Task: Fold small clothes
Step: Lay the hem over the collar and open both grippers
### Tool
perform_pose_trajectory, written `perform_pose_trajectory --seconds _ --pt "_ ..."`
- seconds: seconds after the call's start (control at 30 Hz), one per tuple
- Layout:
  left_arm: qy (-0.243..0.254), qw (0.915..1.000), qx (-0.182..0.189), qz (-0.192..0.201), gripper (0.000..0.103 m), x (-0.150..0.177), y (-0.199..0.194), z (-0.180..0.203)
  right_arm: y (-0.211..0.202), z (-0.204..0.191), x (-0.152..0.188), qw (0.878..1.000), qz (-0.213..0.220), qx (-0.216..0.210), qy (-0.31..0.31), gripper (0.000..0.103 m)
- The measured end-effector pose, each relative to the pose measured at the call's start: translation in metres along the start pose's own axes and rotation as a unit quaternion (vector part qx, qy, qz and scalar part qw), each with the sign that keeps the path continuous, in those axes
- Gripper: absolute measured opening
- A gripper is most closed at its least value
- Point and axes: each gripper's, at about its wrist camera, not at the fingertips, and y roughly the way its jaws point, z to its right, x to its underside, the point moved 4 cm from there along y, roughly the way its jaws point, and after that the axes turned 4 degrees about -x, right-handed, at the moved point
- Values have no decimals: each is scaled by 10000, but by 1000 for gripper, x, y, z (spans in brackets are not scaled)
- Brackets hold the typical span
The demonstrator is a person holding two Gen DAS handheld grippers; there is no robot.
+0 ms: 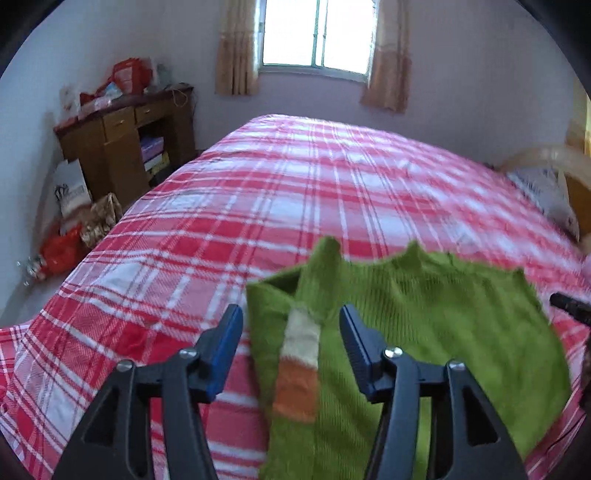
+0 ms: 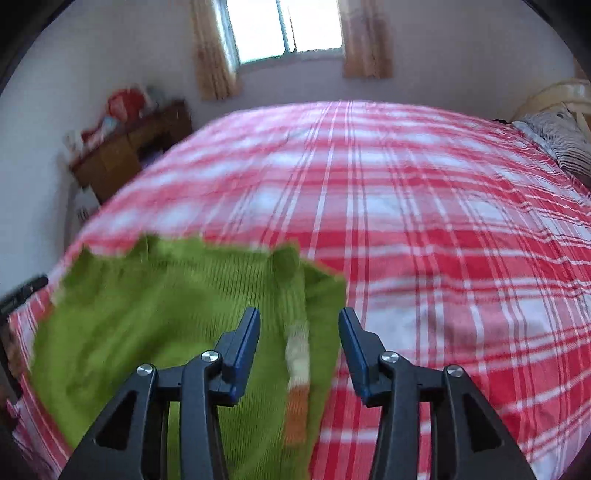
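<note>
Both sets of tongs, left gripper and right gripper, gaped wide holding nothing; the green sweater lay on the plaid bed at 6 o'clock, sleeves folded in, final folds probably left.

Bright curtained window, pale walls, cluttered wooden desk, red plaid bed.
</note>
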Motion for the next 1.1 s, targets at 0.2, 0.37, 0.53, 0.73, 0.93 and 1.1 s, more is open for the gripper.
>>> perform_pose_trajectory --seconds 0.2,0.37,0.53,0.73,0.93,1.1 --pt "-127 9985 -390 -352 63 23 15 -12 9 5 36 9992 -394 101 -18 22" --pt "-388 9974 -462 -397 74 42 19 -25 -7 5 46 9989 -247 391 -96 4" --pt "-424 9973 -472 -372 81 48 21 -25 -3 11 54 9984 -227 519 17 4" --pt "-652 9966 -363 -361 86 50 21 -32 -20 -5 34 9920 121 1254 8 19" --pt "-958 9948 -244 -262 98 52 18 -41 0 -118 8 9970 -309 -481 -523 20" --pt "-1546 9879 148 -63 98 56 11 -61 70 -171 16 9896 -909 -34 -1115 21"
